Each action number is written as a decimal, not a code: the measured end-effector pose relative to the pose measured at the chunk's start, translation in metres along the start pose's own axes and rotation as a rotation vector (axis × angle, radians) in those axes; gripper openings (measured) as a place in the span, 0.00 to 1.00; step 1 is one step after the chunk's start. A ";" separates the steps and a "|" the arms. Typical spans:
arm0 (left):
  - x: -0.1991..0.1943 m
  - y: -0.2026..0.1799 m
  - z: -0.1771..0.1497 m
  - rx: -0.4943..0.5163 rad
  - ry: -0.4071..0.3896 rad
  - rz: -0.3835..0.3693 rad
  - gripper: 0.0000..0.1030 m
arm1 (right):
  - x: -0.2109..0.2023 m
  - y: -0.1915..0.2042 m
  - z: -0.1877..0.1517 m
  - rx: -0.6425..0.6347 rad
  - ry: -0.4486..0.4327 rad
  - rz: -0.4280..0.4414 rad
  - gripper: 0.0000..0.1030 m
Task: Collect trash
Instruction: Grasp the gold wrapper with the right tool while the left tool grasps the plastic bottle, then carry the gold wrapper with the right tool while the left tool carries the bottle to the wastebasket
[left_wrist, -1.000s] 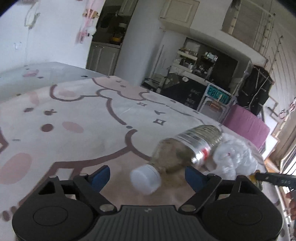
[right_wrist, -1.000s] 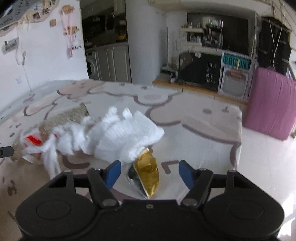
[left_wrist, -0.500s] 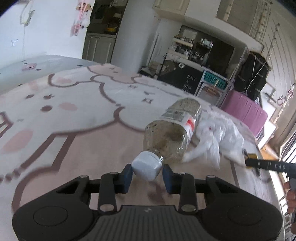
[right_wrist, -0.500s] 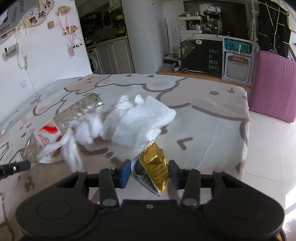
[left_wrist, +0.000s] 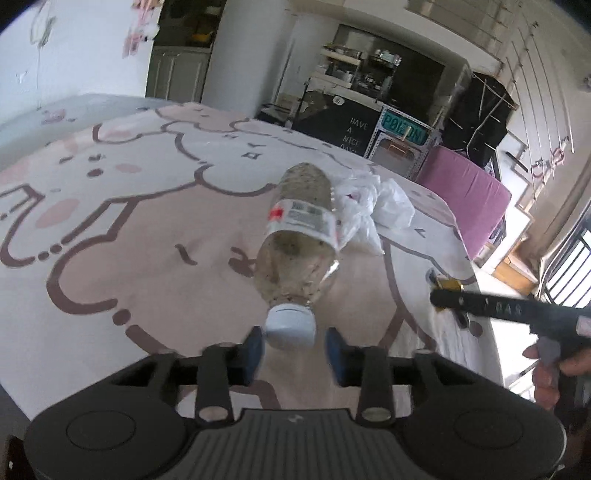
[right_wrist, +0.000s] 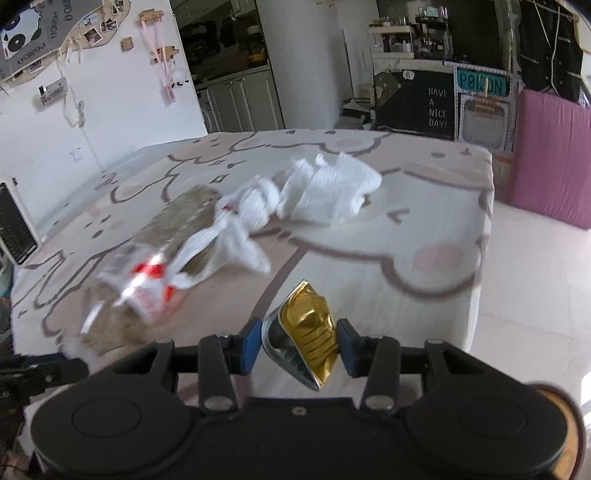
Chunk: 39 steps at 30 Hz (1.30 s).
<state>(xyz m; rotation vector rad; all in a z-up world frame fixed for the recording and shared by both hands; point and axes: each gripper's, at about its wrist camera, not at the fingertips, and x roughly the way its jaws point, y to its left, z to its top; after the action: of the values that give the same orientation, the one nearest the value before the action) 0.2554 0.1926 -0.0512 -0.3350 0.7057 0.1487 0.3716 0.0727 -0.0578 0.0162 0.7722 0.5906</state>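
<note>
Left wrist view, nearest first: the left gripper (left_wrist: 294, 345) has its blue pads either side of the white cap (left_wrist: 291, 326) of a plastic bottle (left_wrist: 298, 236); the left pad touches the cap, while a narrow gap shows at the right pad, so a firm clamp cannot be told for certain. The bottle points away from the camera, its clear body speckled with grime and a red-and-white label around its middle. Whether its far end rests on the bed (left_wrist: 129, 236) or is lifted clear cannot be told. Just beyond it, on the pink cartoon-print cover, lies a crumpled white plastic bag (left_wrist: 364, 206), touching the bottle's far half. To the right, the other tool shows side-on, a hand on its handle.

Right wrist view: the right gripper (right_wrist: 300, 345) is clamped on a crushed gold foil wrapper (right_wrist: 308, 330) — silver inside, gold outside — held between both blue pads above the bed edge. Further out the blurred bottle (right_wrist: 155, 258) lies to the left, with the white bag (right_wrist: 258, 210) knotted beside it and spreading toward the far corner. Beyond the bed stand a pink mattress (right_wrist: 550, 158) and a black letter board (right_wrist: 424, 107).
</note>
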 end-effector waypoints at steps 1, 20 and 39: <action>-0.002 -0.001 0.002 0.007 -0.014 0.015 0.63 | -0.005 0.001 -0.005 0.004 0.000 0.005 0.44; 0.073 -0.038 0.064 0.060 0.017 0.129 0.74 | -0.053 0.016 -0.052 0.039 0.019 0.010 0.43; 0.039 -0.037 0.028 0.020 -0.018 0.118 0.59 | -0.067 0.010 -0.053 0.084 -0.011 0.012 0.43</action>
<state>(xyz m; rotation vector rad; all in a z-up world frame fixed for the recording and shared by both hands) 0.3107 0.1683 -0.0479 -0.2727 0.7084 0.2563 0.2936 0.0366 -0.0499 0.1012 0.7860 0.5693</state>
